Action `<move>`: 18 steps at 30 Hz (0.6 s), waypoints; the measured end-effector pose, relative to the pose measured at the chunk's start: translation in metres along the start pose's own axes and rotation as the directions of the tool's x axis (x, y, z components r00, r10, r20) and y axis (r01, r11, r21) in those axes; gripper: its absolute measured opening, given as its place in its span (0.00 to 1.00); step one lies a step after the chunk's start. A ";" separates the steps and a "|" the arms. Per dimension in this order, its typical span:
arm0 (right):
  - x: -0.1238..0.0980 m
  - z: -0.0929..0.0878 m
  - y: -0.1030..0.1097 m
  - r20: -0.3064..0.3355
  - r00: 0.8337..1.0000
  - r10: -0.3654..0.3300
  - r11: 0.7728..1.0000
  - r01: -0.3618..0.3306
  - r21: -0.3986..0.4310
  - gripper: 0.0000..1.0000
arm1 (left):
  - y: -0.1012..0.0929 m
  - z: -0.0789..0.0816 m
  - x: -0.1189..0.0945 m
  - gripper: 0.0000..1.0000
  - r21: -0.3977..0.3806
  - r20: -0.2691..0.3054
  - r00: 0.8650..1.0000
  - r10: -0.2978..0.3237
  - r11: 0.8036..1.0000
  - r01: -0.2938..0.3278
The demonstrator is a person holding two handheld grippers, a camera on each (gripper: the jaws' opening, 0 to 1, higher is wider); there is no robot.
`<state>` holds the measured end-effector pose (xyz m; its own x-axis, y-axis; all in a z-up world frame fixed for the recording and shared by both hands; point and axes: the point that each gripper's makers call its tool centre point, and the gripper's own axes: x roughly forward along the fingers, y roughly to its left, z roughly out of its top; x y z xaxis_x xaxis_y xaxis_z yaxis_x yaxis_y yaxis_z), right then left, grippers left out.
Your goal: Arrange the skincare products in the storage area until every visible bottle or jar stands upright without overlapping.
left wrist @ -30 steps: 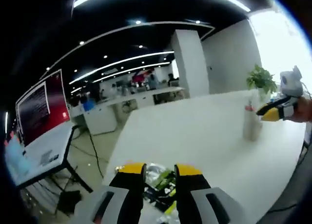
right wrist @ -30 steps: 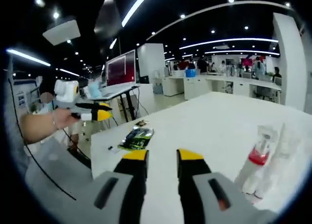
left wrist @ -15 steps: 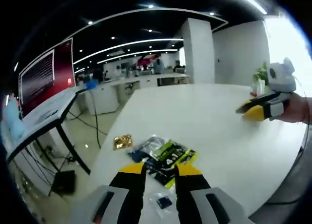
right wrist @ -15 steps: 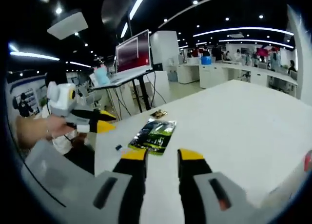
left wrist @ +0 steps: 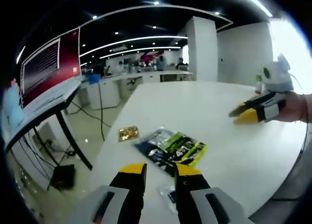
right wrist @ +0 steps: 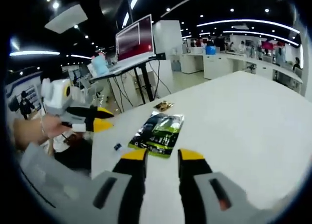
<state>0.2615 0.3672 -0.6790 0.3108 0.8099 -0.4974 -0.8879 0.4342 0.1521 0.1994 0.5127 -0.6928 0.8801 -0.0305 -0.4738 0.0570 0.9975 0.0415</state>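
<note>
My left gripper (left wrist: 160, 170) stands open over the near end of the white table (left wrist: 204, 107), nothing between its yellow-tipped jaws. Just ahead of it lies a flat black-and-green sachet pack (left wrist: 171, 150), with a small gold packet (left wrist: 128, 133) to its left and a tiny blue item (left wrist: 171, 195) by the right jaw. My right gripper (right wrist: 162, 158) is also open and empty, low over the table (right wrist: 243, 116), facing the same sachet pack (right wrist: 158, 131) and gold packet (right wrist: 164, 106). Each gripper shows in the other's view: the right gripper (left wrist: 253, 112) and the left gripper (right wrist: 90, 119), both hand-held.
A tiny blue item (right wrist: 117, 146) lies near the table's edge. A desk with a red-lit monitor (left wrist: 46, 68) stands beyond that edge, with cables on the floor. A white pillar (left wrist: 202, 53) and office desks with people fill the background.
Both cameras have swung away from the bottles, which have left both views. The sachet pack and gold packet now sit nearer and more central. Both grippers stay open.
</note>
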 end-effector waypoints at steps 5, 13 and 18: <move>0.018 0.001 -0.005 -0.039 0.999 0.001 1.000 0.000 0.005 0.26 | 0.007 -0.010 0.010 0.23 0.006 -0.036 0.999 -0.013 1.000 0.013; 0.045 0.001 -0.021 -0.112 0.994 0.002 0.999 0.001 0.032 0.26 | 0.015 -0.012 0.028 0.22 -0.045 -0.086 0.995 -0.059 0.997 0.056; 0.069 -0.007 -0.030 -0.187 0.982 -0.016 1.000 0.018 0.009 0.26 | 0.005 -0.013 0.059 0.19 -0.001 -0.154 0.984 -0.094 0.996 0.095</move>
<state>0.3073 0.4070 -0.7236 0.2558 0.7147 -0.6509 -0.8792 0.4520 0.1508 0.2455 0.5170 -0.7322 0.7875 -0.1135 -0.6057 0.1396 0.9902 -0.0042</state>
